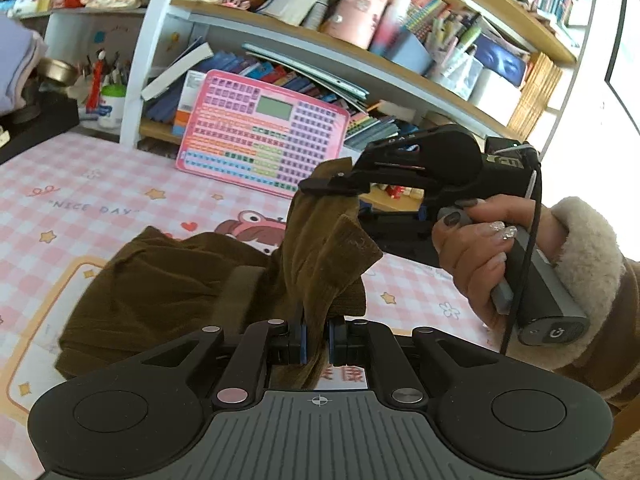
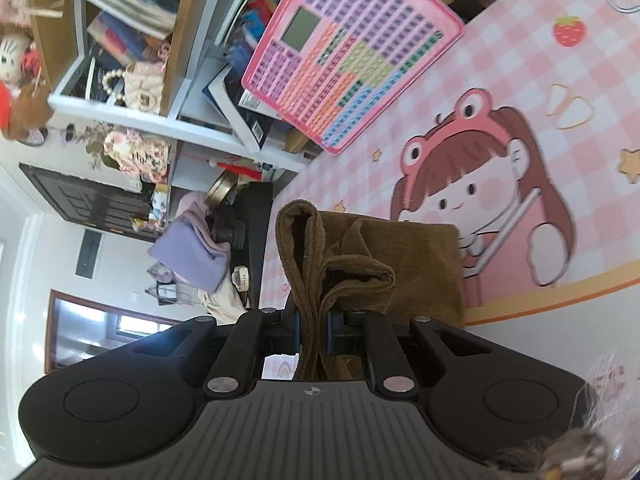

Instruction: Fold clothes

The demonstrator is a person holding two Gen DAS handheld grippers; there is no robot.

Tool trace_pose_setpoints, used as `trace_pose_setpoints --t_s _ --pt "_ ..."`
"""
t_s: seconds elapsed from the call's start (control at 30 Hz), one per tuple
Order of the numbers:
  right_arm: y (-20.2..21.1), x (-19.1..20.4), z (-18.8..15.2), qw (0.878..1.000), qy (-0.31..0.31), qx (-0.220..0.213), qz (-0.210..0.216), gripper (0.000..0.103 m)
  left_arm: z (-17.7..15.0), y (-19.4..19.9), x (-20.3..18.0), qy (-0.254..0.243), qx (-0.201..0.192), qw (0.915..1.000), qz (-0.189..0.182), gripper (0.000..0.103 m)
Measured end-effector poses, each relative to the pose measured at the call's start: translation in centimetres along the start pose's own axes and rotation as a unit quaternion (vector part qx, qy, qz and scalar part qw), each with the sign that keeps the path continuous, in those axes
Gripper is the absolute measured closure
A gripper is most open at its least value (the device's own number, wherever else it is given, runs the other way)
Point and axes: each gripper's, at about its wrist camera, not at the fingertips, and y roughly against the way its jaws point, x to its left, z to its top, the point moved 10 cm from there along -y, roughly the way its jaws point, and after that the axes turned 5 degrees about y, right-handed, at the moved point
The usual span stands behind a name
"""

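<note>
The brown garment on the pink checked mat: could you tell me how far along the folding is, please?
Done: part of the brown garment already lies bunched on the pink checked mat. In hand: the left gripper and right gripper are each shut on a lifted edge of it. Left: laying that edge over and flattening the cloth; no neat fold shows yet.
</note>
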Motion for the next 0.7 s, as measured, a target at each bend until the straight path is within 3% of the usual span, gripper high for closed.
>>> trace_pose_setpoints --t_s 0.33,0.43,0.47,0.5,0.57,0.63,0.7 --pt "-8.0 2.2 -3.5 0.995 0.053 -0.005 -0.087 0.088 -0.7 1.8 10.2 0.069 0.058 0.9960 -0.001 0.091" --pt "-10.8 1.6 -4.9 0.991 0.062 0.004 -0.122 0.075 -1.2 2.3 13.2 0.064 0.087 0.9940 0.020 0.086" --pt "-11.6 1.4 -5.3 0.989 0.065 0.009 -0.130 0.063 -1.4 2.4 13.9 0.058 0.096 0.9934 0.024 0.085" --pt "-12.5 1.2 -5.8 0.988 0.068 0.013 -0.139 0.059 -1.5 2.6 14.6 0.051 0.105 0.9927 0.029 0.085" --pt "-13.3 1.3 -6.4 0.986 0.075 0.012 -0.146 0.058 -1.1 2.9 15.5 0.038 0.109 0.9929 0.028 0.080" --pt "-12.5 1.9 -6.6 0.989 0.064 -0.004 -0.131 0.056 0.1 3.1 15.7 0.032 0.094 0.9950 0.011 0.068" --pt "-10.9 2.4 -6.6 0.991 0.055 -0.027 -0.120 0.052 1.6 2.5 15.5 0.041 0.078 0.9959 -0.017 0.066"
